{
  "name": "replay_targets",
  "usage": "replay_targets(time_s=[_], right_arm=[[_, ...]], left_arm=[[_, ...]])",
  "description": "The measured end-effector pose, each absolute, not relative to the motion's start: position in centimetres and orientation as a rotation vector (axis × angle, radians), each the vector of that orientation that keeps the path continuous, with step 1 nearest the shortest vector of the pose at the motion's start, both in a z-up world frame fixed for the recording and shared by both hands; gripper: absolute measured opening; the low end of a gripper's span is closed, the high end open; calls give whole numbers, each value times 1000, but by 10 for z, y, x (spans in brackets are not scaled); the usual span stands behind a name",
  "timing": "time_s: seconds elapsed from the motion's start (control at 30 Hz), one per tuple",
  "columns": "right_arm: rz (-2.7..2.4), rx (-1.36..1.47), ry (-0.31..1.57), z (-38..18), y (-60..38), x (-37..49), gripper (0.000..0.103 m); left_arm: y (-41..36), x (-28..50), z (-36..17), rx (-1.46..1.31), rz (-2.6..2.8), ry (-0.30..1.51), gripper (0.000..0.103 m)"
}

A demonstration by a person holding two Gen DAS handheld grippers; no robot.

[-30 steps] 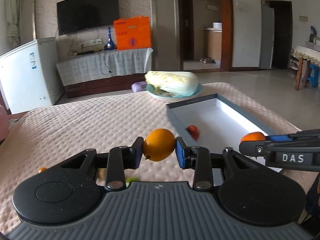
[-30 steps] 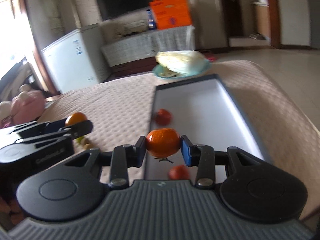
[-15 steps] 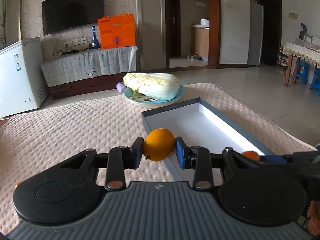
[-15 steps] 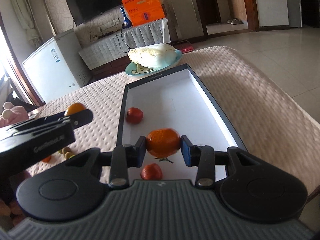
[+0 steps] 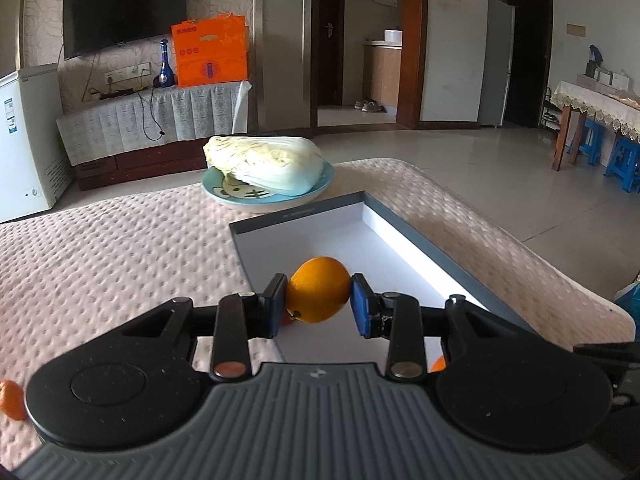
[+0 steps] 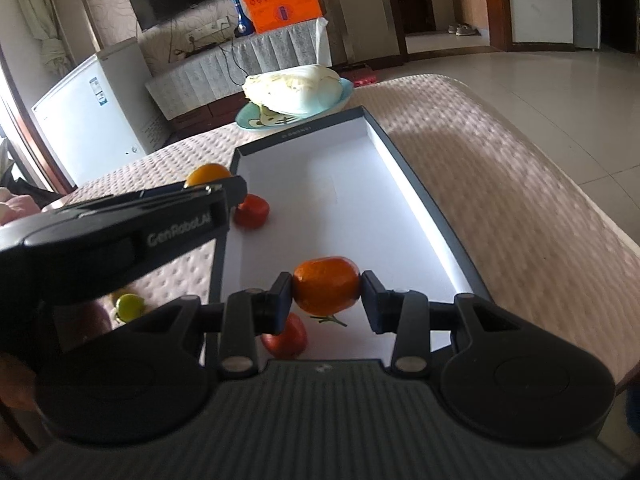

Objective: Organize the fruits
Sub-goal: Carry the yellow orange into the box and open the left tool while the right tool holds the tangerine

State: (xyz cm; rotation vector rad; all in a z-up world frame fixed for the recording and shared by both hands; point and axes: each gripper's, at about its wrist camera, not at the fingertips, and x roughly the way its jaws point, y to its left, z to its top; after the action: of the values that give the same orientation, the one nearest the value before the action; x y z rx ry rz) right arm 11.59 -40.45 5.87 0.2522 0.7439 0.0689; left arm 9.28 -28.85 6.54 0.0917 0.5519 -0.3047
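L gripper (image 5: 319, 305) clamps orange (image 5: 318, 289), R gripper (image 6: 327, 298) clamps tangerine (image 6: 326, 285); both over box (image 6: 420, 196), prob for drop-in.

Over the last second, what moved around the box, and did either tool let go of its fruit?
The left tool carried its orange sideways from over the pink cover to above the box. The right tool, already over the box, barely shifted. Neither let go: the right still clamps its tangerine. Two red fruits stayed put.
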Motion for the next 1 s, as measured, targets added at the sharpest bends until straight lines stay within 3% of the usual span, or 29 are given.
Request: replay_targets(time_s=[1.0], right_arm=[[63,267,777,53,-412,116,40]], left_arm=[[-318,136,44,107,-292,620,40]])
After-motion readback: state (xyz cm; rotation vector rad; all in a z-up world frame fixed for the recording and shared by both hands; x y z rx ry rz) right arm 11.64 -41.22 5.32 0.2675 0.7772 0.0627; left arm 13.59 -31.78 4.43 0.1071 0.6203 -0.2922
